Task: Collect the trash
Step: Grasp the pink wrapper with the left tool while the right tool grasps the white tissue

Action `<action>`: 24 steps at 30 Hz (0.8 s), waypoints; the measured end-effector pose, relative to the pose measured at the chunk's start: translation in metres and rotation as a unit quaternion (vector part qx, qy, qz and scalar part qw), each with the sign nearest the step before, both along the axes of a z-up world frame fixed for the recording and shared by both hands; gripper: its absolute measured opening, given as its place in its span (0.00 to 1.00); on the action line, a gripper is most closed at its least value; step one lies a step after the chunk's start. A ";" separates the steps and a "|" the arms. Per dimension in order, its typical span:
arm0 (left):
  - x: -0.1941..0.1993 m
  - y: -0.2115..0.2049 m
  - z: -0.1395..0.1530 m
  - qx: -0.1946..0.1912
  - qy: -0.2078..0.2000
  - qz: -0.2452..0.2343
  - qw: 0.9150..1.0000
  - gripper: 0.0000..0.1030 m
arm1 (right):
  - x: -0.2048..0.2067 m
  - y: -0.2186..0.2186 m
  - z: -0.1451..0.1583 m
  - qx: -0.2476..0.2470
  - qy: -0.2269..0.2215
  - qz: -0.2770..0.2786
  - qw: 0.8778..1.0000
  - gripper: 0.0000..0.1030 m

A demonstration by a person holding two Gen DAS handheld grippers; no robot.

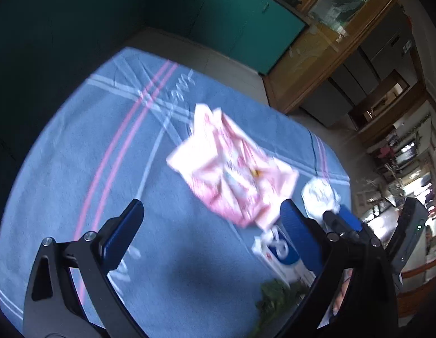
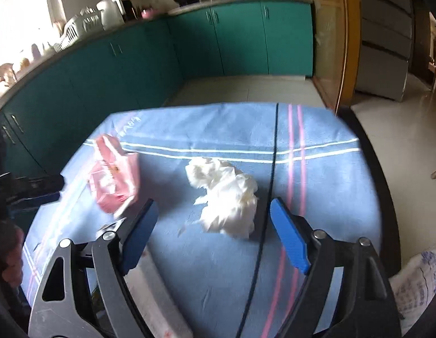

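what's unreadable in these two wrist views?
- Pink wrapper: motion blur in both views, print illegible.
- Blue-and-white carton: left view, partly behind the left tongs' finger.
- Leafy greens: left view, partly behind the tongs' frame.
- Bag: right view, cut off at the edge.

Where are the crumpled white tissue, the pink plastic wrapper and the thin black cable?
crumpled white tissue [image 2: 223,194], right wrist view, centre of the wad
pink plastic wrapper [image 1: 232,169], left wrist view, middle of the bag
thin black cable [image 2: 270,186], right wrist view, mid-length over the cloth
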State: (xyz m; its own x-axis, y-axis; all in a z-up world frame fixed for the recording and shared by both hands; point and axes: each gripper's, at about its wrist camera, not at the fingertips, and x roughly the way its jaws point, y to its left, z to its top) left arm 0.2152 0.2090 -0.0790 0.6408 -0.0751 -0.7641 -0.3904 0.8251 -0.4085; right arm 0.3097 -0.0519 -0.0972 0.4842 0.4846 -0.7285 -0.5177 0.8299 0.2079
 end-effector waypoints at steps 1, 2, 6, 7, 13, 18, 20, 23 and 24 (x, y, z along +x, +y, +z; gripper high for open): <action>0.005 0.003 0.002 -0.002 -0.015 0.006 1.000 0.94 | 0.004 0.004 -0.005 0.000 0.007 0.001 1.000 0.77; 0.008 0.005 0.003 -0.006 -0.022 0.008 1.000 0.96 | 0.006 0.008 -0.011 -0.001 0.012 0.005 1.000 0.65; 0.031 -0.003 -0.004 -0.053 -0.034 -0.015 0.998 0.96 | 0.006 0.020 -0.022 -0.002 0.023 0.024 0.999 0.34; 0.035 -0.006 -0.005 -0.060 -0.033 -0.016 0.997 0.96 | 0.004 0.020 -0.022 0.000 0.020 0.025 0.999 0.32; 0.064 -0.025 -0.023 -0.079 0.017 -0.014 0.997 0.97 | -0.011 0.031 -0.023 -0.008 0.017 0.050 0.999 0.31; 0.074 -0.032 -0.031 -0.063 0.039 -0.011 0.997 0.96 | -0.023 0.037 -0.022 -0.010 0.017 0.069 0.997 0.31; 0.074 -0.038 -0.030 -0.049 0.040 -0.022 0.998 0.94 | -0.028 0.035 -0.021 -0.010 0.016 0.072 0.997 0.31; 0.073 -0.046 -0.028 -0.042 0.037 -0.038 0.998 0.65 | -0.034 0.031 -0.021 -0.008 0.015 0.072 0.997 0.31; 0.073 -0.048 -0.028 -0.039 0.037 -0.046 0.997 0.49 | -0.035 0.030 -0.021 -0.009 0.014 0.072 0.997 0.31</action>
